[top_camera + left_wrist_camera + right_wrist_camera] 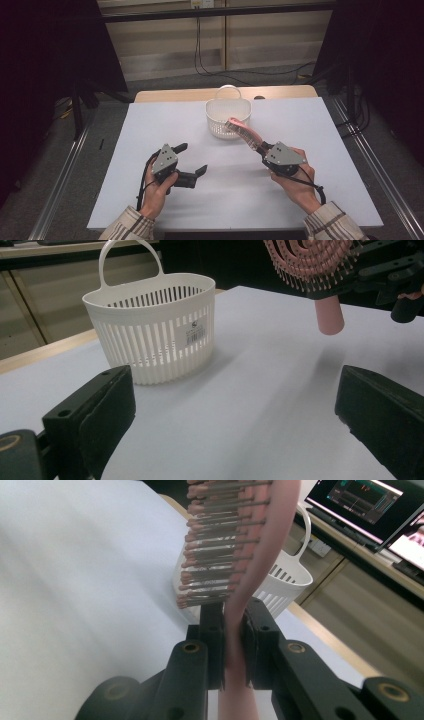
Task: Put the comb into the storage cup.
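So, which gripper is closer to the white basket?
The right gripper. It holds the pink hairbrush, whose head reaches the white basket rim. The left gripper is open, over the table, farther back on the near left.

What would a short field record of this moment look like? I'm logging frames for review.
held item: pink hairbrush, clamped at its neck
right gripper: shut on hairbrush, raised above the table, brush head toward the basket
left gripper: open, nothing between its jaws, low over the table
basket: white, slotted, upright, handle at the far side, looks empty
table: white top
brush vs basket: brush head beside the rim, not inside
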Demonstrator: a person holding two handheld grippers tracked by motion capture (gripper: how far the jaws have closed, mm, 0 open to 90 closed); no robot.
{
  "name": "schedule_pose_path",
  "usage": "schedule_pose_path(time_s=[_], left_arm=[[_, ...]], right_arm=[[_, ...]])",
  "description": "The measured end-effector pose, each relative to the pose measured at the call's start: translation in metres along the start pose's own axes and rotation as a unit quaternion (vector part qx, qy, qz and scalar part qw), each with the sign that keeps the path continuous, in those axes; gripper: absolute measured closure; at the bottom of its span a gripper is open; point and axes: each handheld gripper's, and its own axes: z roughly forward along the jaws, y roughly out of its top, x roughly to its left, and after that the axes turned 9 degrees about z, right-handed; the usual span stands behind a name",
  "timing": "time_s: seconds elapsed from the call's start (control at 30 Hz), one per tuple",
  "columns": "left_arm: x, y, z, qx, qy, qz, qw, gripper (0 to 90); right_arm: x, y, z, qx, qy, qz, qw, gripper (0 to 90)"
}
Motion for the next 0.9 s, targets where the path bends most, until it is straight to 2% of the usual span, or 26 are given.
schedule_pose_path(time_s=[0.13,0.23,0.33,0.43,0.67,0.73,0.9], left_arm=[[0.0,-0.002,-0.001,0.001,0.003,-0.001,1.0,2.9],[0.0,-0.001,-0.002,-0.003,0.003,-0.005,1.0,2.9],[0.001,-0.001,-0.003,-0.004,0.001,-0.006,1.0,2.9],[0.001,0.0,-0.003,-0.005,0.004,-0.007,1.0,3.1],[0.002,0.002,-0.006,-0.017,0.0,-0.024,0.9996,3.1],[0.003,0.002,-0.007,-0.018,0.003,-0.019,0.9997,3.2],[0.004,0.004,-0.009,-0.021,0.007,-0.018,0.9996,3.1]], right_arm=[[-0.004,-0.002,0.0,-0.006,0.021,0.043,0.9988,81.5],[-0.006,-0.002,-0.001,-0.012,0.035,0.074,0.9966,81.5],[-0.009,-0.004,-0.001,-0.02,0.049,0.093,0.9942,81.5],[-0.011,-0.004,-0.001,-0.027,0.054,0.101,0.9931,81.5],[-0.014,-0.008,0.001,-0.044,0.085,0.142,0.9852,81.5],[-0.015,-0.01,0.001,-0.05,0.099,0.165,0.9801,81.6],[-0.015,-0.011,0.003,-0.056,0.118,0.178,0.9752,81.5]])
